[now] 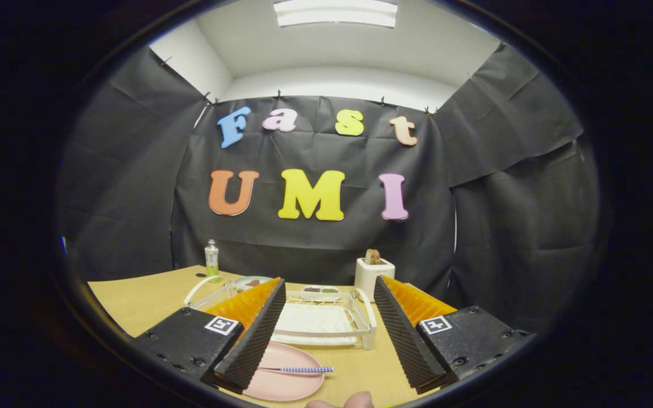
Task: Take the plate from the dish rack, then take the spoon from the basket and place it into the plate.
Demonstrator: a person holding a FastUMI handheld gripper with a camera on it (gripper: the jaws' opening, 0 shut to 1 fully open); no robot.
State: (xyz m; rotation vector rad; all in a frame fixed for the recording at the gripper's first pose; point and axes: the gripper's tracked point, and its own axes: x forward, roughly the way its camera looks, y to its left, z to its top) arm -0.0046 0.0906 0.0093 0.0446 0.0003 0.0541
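Gripper (326, 362) spread wide, holding nothing, raised above wooden table (145, 297). Pink plate (284, 377) flat on table just below left finger, partly hidden by it. Spoon (298, 370) lies on plate, long axis crosswise to fingers, blue checked handle pointing toward right finger. White dish rack (326, 320) beyond plate, between fingers.

The fisheye camera is riding on the gripper (326, 345), looking forward along its spread fingers. It is sitting low and close over the table (134, 297) — facing the booth's back wall.
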